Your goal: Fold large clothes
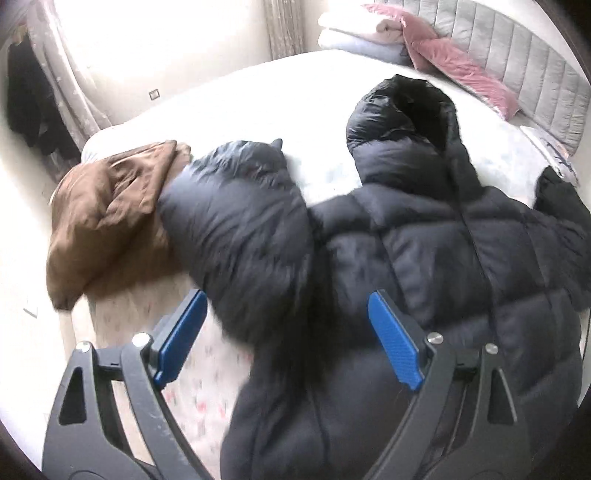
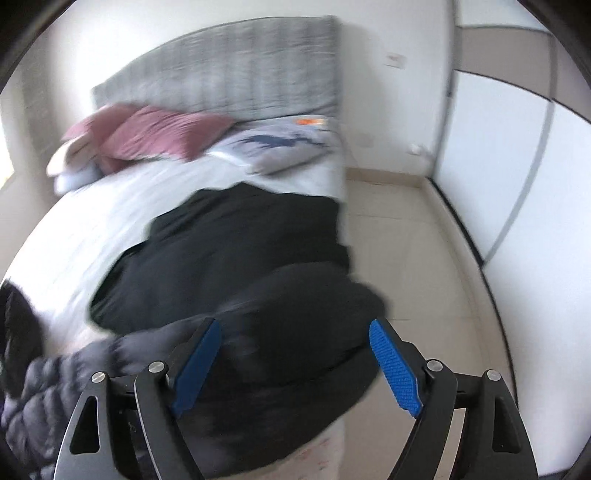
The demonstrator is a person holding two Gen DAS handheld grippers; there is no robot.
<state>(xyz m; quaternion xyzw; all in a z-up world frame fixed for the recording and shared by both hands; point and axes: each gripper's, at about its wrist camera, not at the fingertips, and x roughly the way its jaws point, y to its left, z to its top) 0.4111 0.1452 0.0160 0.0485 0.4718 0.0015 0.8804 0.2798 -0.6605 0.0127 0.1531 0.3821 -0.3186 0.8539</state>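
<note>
A: Edges?

B: bed (image 1: 258, 92) mostly bare white sheet beyond the black puffer jacket (image 1: 424, 240). Near edge runs under the left gripper (image 1: 286, 339); floor to its left. brown garment (image 1: 107, 221) lies at that left corner, partly over the edge. Right wrist view: right bed edge drops to open tiled floor (image 2: 424, 240), then the white wardrobe doors (image 2: 517, 166). Far end taken up: grey headboard (image 1: 524, 66), pink pillow (image 1: 454, 62), folded bedding stack (image 1: 354, 33), printed pillow (image 2: 280, 147).

A: Jacket relative to the jaws?

B: Spread face up on the bed, hood (image 1: 406, 110) towards the headboard, zip down the middle. One sleeve (image 1: 240, 214) angles out to the brown garment and touches it. Left jaws spread wide, nothing pinched; sleeve base and jacket body sit just past and between the blue pads (image 1: 181, 336). Whether they touch the fabric, can't tell.

A: Right?

B: right gripper (image 2: 295, 358) jaws also spread, gripping nothing. Dark fabric, blurred, lies between and beyond its pads at the bed's right edge, some hanging over. Looks like the jacket's other side; blur hides contact.
</note>
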